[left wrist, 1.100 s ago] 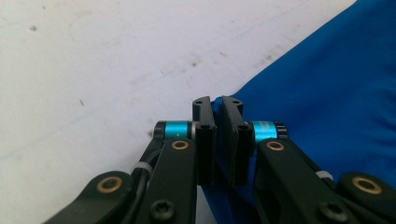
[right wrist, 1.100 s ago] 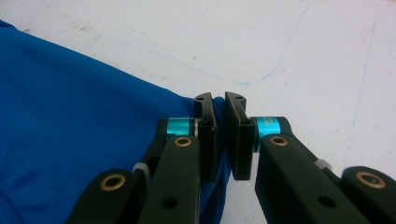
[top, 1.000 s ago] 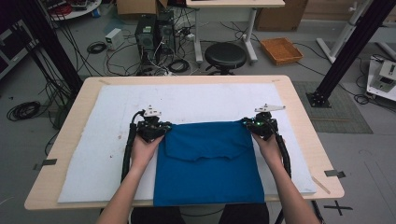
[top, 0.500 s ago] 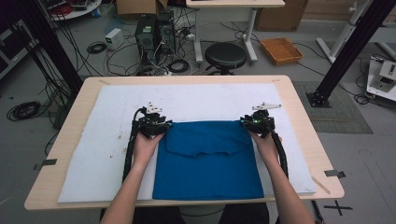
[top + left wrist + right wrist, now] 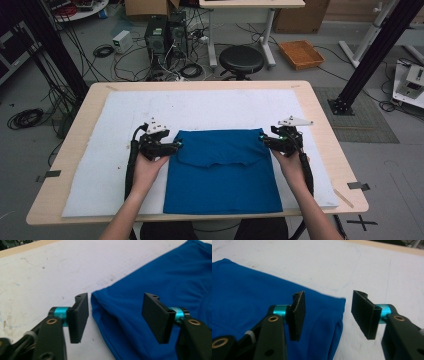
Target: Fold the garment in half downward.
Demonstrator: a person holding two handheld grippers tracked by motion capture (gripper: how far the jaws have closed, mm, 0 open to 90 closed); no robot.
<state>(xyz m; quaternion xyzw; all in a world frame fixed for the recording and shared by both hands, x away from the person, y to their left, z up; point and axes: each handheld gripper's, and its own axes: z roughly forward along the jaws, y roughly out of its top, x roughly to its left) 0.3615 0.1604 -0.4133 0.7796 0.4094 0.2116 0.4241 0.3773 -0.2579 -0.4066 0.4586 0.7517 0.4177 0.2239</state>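
High view: a folded blue garment (image 5: 222,172) is laid flat on the white mat (image 5: 100,175) of a wooden table (image 5: 325,150), its near edge close to the person's side. The left gripper (image 5: 176,146) is held just beside the garment's far left corner, the right gripper (image 5: 263,140) at its far right corner. Both pairs of jaws have just been opening and are seen spread apart, with nothing pinched. In the left gripper view and the right gripper view, the cloth's corner is framed between the parted jaws, untouched by the pads.
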